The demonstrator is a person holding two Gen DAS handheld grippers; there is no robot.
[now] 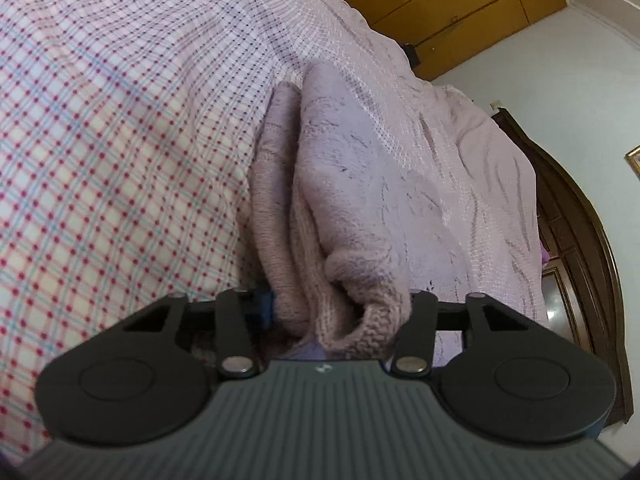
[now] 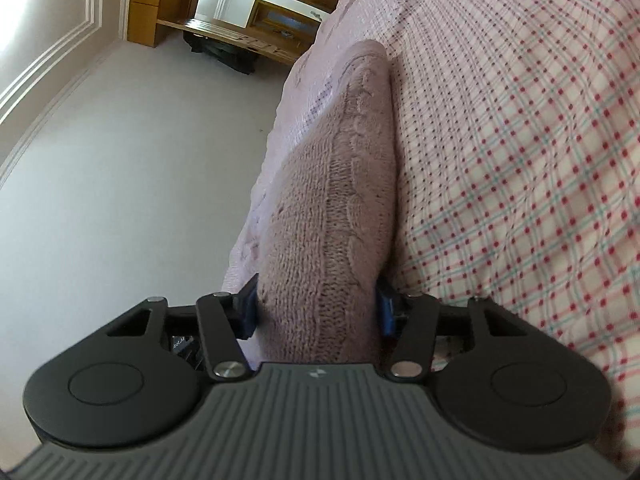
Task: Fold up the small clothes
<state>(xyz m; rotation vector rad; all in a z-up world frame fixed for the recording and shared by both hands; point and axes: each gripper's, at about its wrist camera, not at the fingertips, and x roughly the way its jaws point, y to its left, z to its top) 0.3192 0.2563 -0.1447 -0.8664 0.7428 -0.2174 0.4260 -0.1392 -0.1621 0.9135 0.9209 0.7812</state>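
Two grippers hold one pink knitted garment [image 1: 320,184] from opposite ends above a checked bedsheet [image 1: 120,140]. The left gripper [image 1: 340,316] is closed on a bunched, ribbed edge of the knit, its blue pads nearly hidden by folds. The right gripper [image 2: 316,308] has its blue fingers [image 2: 248,308] pressed against both sides of a thick roll of the same garment [image 2: 336,200].

In each view the garment runs lengthwise straight away from the camera, long and narrow, with a cable pattern along it in the right view. It lies at the boundary where the sheet meets a pale pink bedspread [image 1: 460,152].

The sheet spreads wide and flat on one side. On the other, the bedspread drops off at the bed's edge towards the floor [image 2: 140,160], with a dark wooden headboard [image 1: 580,240] beyond.
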